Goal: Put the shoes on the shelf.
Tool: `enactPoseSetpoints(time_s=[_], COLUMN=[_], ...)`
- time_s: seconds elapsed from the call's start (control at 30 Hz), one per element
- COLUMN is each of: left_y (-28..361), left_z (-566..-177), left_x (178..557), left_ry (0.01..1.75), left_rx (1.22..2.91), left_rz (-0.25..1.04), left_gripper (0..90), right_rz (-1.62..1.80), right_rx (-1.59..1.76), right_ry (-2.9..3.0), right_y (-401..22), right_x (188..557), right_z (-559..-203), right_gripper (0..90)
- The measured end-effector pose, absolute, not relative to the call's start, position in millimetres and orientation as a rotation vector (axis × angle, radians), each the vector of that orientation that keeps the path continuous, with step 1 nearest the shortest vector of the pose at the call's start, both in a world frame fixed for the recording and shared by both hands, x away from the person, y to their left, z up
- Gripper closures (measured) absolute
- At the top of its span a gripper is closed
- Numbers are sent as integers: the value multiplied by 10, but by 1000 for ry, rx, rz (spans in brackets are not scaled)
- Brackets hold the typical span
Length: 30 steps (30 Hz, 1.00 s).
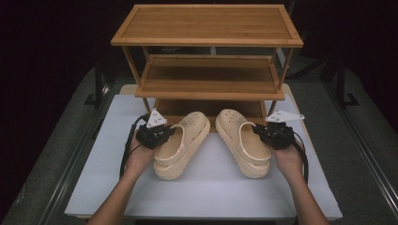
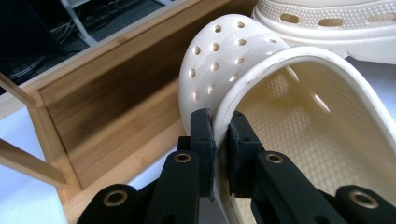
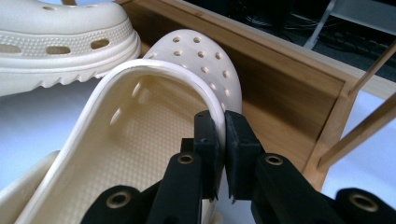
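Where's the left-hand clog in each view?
High view: left clog lies left of centre on the white board, its outer rim pinched by the left gripper.
Left gripper view: it takes up the centre and right, rim between the fingers.
Right gripper view: top left, seen side-on.
Shared landmark: the wooden rack, behind the clogs.

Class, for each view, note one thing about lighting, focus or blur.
High view: white table brightly lit, surroundings nearly black. Left gripper view: cream perforated foam clog sharp, bamboo shelf rack softer. Right gripper view: other cream clog crisp, background clutter dim.
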<state>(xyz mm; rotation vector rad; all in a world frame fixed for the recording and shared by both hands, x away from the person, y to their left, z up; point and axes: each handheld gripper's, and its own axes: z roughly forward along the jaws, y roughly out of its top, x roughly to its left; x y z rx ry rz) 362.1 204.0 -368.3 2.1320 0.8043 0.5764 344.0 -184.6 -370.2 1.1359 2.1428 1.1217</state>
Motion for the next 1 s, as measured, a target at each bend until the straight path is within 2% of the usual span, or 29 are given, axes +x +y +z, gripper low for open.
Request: enactPoseSetpoints(time_s=[0.57, 1.0], left_y=[1859, 1682], left_z=[-3810, -3883], left_x=[4134, 4292], left_ry=[906, 902], left_rx=[2124, 2118], left_rz=[733, 827], left_gripper=[830, 829], right_rz=[1064, 1050], right_rx=[1169, 1176], right_ry=[2100, 2043], right_y=[-1588, -1386], right_x=[3927, 4142], right_z=[-3818, -3894], right_gripper=[841, 840])
